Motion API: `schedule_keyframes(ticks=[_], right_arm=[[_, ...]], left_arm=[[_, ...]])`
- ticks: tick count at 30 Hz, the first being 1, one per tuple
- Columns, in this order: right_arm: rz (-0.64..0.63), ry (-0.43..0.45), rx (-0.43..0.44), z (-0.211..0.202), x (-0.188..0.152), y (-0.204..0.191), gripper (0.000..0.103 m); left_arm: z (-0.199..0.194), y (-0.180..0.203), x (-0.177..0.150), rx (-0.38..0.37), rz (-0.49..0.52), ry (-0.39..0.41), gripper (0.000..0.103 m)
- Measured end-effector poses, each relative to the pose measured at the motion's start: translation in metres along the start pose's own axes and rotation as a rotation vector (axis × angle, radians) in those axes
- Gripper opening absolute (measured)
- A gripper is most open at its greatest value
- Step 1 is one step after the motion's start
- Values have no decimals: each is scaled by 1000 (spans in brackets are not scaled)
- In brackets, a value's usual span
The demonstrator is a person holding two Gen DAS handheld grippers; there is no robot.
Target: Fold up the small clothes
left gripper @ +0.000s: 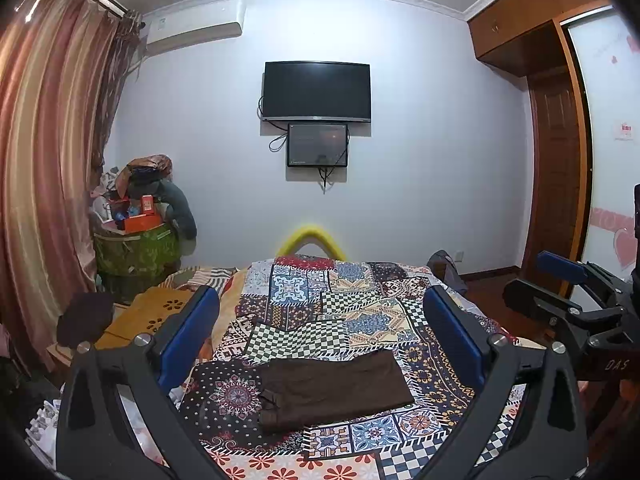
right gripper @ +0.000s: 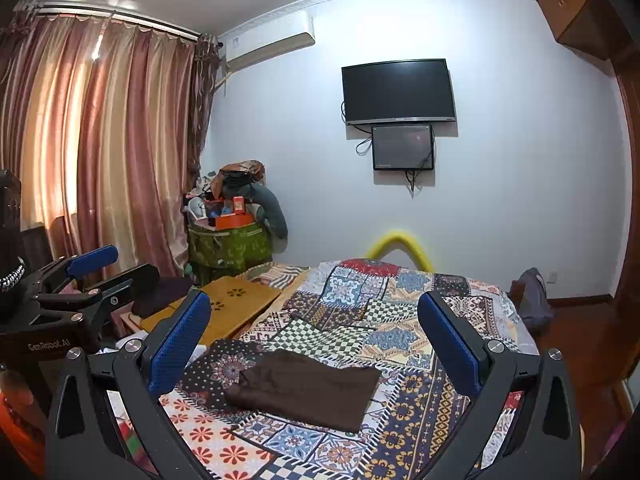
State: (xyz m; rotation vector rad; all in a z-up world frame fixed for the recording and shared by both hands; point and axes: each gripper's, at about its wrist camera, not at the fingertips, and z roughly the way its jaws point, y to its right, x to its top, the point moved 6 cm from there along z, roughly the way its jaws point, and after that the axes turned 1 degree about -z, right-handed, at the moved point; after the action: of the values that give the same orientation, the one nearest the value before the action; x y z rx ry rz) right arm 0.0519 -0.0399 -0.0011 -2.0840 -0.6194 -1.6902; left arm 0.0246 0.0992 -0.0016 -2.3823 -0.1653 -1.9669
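Brown cloth, the small garment, lies flat in a rough rectangle low in the frame's centre on the patchwork bedspread, seemingly laid out there so its edges can be reached. The left gripper and right gripper both hang above it, jaws spread wide and holding nothing (neither touches the fabric). Bare bedspread surrounds every edge, leaving room to approach
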Motion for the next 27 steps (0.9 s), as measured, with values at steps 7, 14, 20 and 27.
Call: schedule_keyframes(ticks=[7, 14, 20, 27], right_arm=[[4, -13, -7, -1, -2, 3, 103], [3, -17, -16, -2, 1, 6, 103], [12, -19, -20, -4, 1, 7, 103], [15, -22, -24, -4, 0, 8, 103]], left_arm=[[5, 0, -2, -1, 2, -9, 103], [7, 0, -3, 4, 12, -10, 103], [7, 0, -4, -1, 7, -11, 103], [7, 1, -4, -10, 1, -16, 103]])
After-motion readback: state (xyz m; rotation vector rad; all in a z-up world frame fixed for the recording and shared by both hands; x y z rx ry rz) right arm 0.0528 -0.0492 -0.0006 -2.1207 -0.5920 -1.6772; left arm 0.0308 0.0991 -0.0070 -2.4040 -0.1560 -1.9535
